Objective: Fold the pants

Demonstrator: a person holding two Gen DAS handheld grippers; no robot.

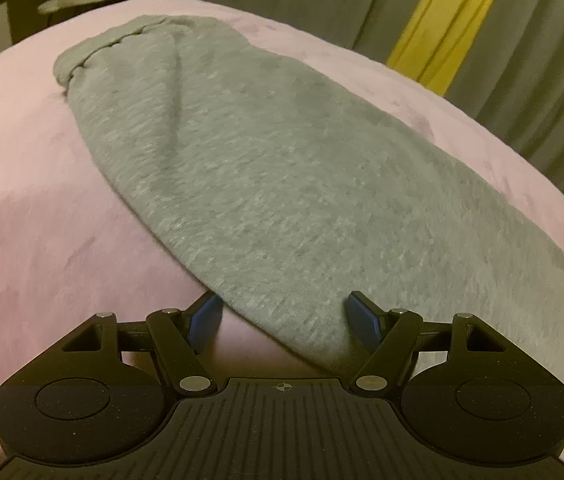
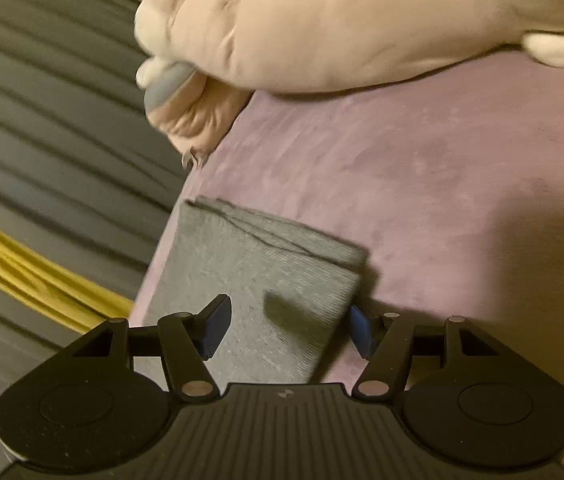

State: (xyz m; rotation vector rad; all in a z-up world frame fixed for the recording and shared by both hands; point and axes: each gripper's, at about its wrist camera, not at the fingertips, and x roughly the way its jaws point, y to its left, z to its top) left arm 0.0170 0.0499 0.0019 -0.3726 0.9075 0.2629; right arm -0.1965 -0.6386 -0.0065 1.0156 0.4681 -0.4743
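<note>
Nearest, the left hand-held gripper (image 1: pixel 282 322) hangs released, its blue pads standing wide apart on either side of the near edge of the grey pants (image 1: pixel 265 168) without pressing it. The pants lie flat along the pink bed (image 1: pixel 21 220), the gathered waistband at the far left end. The right hand-held gripper (image 2: pixel 288 330) is likewise released over the stacked leg cuffs (image 2: pixel 265 256), jaws spread, cloth between the pads but not pinched. Farther off, a pale plush toy (image 2: pixel 322 28) lies across the far edge of the bed, with grey and yellow curtains (image 1: pixel 446 16) behind.
</note>
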